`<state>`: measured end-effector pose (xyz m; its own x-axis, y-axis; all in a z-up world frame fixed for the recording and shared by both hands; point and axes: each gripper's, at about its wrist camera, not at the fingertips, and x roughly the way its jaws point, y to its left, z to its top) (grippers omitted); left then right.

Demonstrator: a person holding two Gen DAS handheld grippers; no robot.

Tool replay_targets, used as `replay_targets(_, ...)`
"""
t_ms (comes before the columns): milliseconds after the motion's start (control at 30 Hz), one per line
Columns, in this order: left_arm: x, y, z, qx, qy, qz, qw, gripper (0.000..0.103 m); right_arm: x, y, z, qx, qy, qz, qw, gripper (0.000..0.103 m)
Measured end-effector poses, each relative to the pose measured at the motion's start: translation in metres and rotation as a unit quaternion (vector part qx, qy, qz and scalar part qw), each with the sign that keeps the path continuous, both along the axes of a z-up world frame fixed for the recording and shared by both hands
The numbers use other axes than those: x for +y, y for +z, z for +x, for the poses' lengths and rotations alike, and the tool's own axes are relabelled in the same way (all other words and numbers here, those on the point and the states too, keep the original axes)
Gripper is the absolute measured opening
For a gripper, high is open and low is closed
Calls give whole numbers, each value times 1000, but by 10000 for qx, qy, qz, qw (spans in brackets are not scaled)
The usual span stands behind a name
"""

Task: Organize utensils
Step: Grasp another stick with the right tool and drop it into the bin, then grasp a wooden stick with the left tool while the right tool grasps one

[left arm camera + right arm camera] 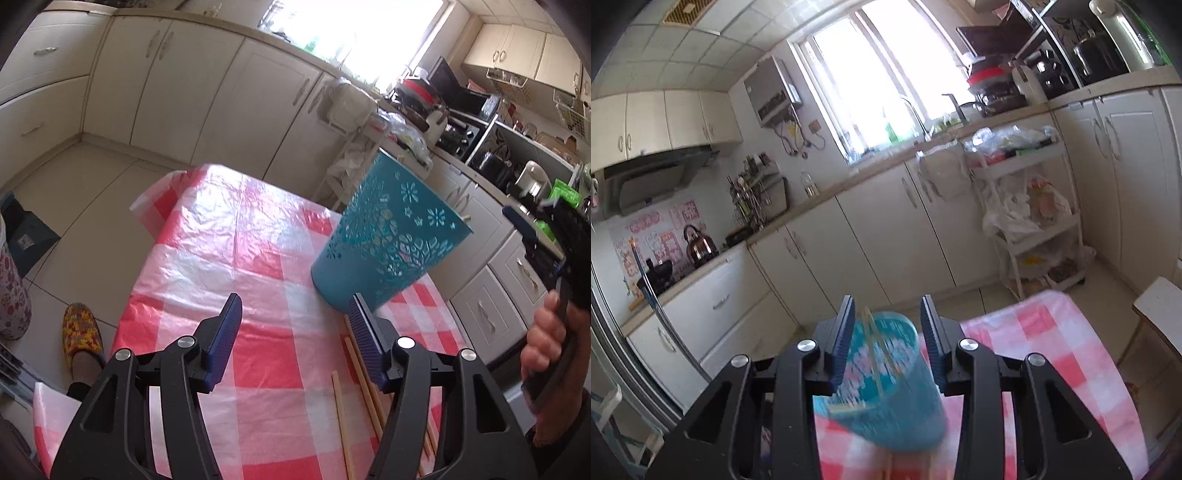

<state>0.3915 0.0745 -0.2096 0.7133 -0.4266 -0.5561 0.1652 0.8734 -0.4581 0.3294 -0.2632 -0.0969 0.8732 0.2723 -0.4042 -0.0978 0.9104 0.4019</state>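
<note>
Both grippers are open, nothing pinched. Right gripper [887, 332] hangs over the teal holder [384, 240]. Left gripper [295, 325] sits by chopsticks [341, 424] on the table [229, 236].

Each hand-held gripper [293, 328] has black triangular arms, silver screws, ribbed blue fingers [226, 334]; a yellow floral slipper [82, 334] is worn.

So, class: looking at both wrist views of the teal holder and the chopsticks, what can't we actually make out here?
- How many chopsticks lie on the table: in the left wrist view the left gripper covers part of them and the bottom edge cuts them off.
- What sits inside the teal holder: the right wrist view is motion-blurred.
- Whether the right gripper touches the sticks there: blur hides it.
</note>
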Motion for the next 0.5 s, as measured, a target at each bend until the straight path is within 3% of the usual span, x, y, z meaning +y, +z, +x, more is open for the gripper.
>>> replay_targets(67, -9, -1, -9, 182, -188, 215, 9994, 57, 3, -41, -12, 837, 261, -244, 9958, 37)
replay_targets(200, -38, -6, -29, 412, -638, 911, 9929, 57, 13, -103, -19, 1890, 548, -576, 9787, 32)
replay_targets(300, -63, -9, -39, 538, -868, 1409, 9847, 57, 25, -121, -15, 2091, 675, -867, 9717, 32)
replay_targets(500, -89, -17, -37, 769, -900, 1799, 9765, 57, 51, -131, -5, 2065, 816, -1530, 9630, 30)
